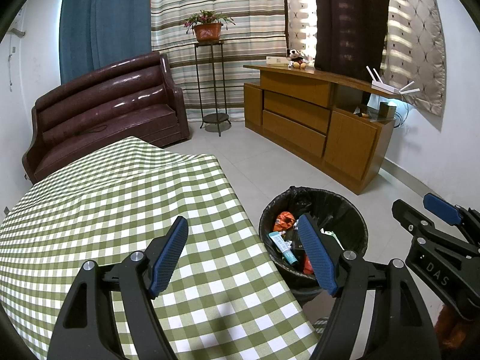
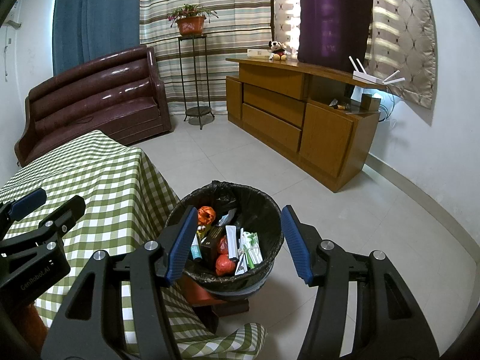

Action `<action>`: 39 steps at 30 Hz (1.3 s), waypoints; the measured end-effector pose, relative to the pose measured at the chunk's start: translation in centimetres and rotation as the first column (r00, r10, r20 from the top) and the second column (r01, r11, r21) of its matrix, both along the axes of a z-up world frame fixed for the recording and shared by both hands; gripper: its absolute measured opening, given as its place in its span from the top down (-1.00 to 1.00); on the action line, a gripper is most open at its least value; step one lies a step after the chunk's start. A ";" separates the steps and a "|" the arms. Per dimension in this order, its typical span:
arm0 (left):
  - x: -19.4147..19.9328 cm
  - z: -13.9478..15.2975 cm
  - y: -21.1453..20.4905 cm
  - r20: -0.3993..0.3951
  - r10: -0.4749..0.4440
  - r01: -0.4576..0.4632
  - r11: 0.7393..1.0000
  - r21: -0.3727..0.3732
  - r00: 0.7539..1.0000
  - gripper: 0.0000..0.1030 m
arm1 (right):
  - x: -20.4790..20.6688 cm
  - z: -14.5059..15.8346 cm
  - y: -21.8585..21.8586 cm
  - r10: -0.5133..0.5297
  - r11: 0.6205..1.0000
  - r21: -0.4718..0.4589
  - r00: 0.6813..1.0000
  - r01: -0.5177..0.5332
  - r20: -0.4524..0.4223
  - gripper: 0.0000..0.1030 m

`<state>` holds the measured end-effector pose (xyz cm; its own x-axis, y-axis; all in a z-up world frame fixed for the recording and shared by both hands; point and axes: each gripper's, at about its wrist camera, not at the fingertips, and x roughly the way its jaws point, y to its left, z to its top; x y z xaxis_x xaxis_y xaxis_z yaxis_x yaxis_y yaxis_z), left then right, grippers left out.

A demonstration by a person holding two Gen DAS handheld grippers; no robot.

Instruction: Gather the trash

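Both pairs of fingers gape wide, empty; the right gripper [image 2: 237, 243] is nearer, bin [image 2: 270, 207] at twelve o'clock below; left gripper [image 1: 243, 255] finds it at two.

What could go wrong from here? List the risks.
1. The bin sits raised on a small stand beside the table; a bump from the open right gripper above it could tip it.
2. Tall cartons stand near its rim and might fall out if it is jostled.
3. The open left gripper hangs over the table edge and could snag the tablecloth.
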<state>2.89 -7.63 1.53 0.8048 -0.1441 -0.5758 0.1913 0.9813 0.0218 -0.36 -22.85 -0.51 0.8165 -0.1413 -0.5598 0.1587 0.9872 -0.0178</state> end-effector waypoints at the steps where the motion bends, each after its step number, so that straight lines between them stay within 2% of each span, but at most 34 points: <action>1: 0.0 0.0 0.0 0.000 0.000 0.000 1.000 0.000 1.000 -0.43 | 0.0 0.0 0.0 0.000 1.000 0.000 1.000 0.000 0.000 -0.09; 30: -0.5 -0.2 -0.4 0.019 -0.014 0.014 1.000 0.002 1.000 -0.43 | 0.0 -0.1 0.1 0.001 1.000 -0.001 1.000 -0.001 -0.004 -0.09; 39: -0.4 -0.3 -0.9 0.029 -0.010 0.009 0.999 0.036 1.000 -0.56 | 0.0 0.0 0.1 0.000 1.000 -0.001 1.000 0.000 -0.004 -0.09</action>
